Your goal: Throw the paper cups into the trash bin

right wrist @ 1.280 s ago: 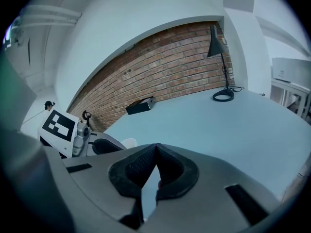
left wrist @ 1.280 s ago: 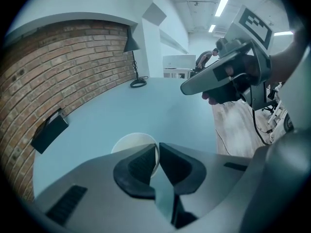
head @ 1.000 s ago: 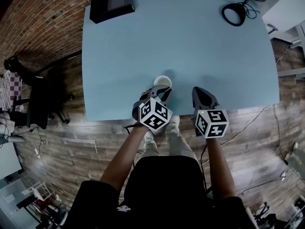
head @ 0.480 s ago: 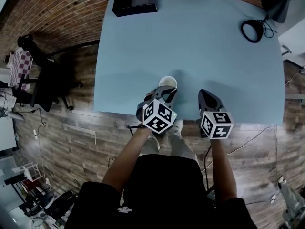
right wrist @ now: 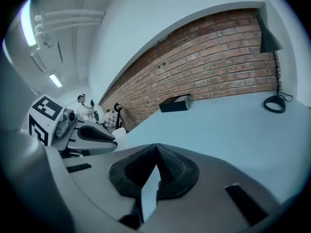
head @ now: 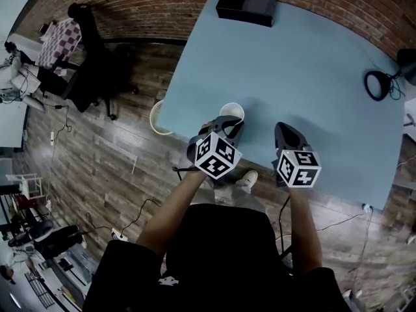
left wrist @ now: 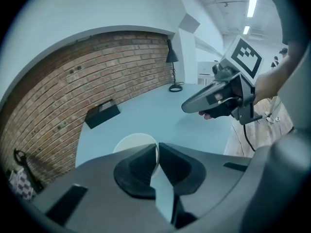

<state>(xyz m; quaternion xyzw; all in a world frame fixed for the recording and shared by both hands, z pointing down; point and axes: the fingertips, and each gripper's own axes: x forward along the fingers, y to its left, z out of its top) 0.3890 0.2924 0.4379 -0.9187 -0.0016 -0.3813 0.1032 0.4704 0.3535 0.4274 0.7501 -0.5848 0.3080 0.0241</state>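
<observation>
A white paper cup (head: pixel 232 112) hangs over the front left part of the pale blue table (head: pixel 305 64), its rim pinched by my left gripper (head: pixel 227 125). In the left gripper view the cup (left wrist: pixel 134 141) shows past the jaws, which are shut on its wall at my left gripper's tips (left wrist: pixel 156 148). My right gripper (head: pixel 281 130) floats beside it to the right, shut with nothing in it (right wrist: pixel 156 148). A round pale trash bin (head: pixel 158 117) stands on the floor just off the table's left edge.
A black box (head: pixel 247 5) lies at the table's far edge. A desk lamp's round base (head: pixel 377 84) sits at the right. An office chair (head: pixel 91 77) and cables stand on the wooden floor to the left. The person's shoe (head: pixel 247 180) is below the table edge.
The whole view has swung left; both grippers have travelled toward the table's left edge, the cup still held by the left one. The trash bin has come into sight.
</observation>
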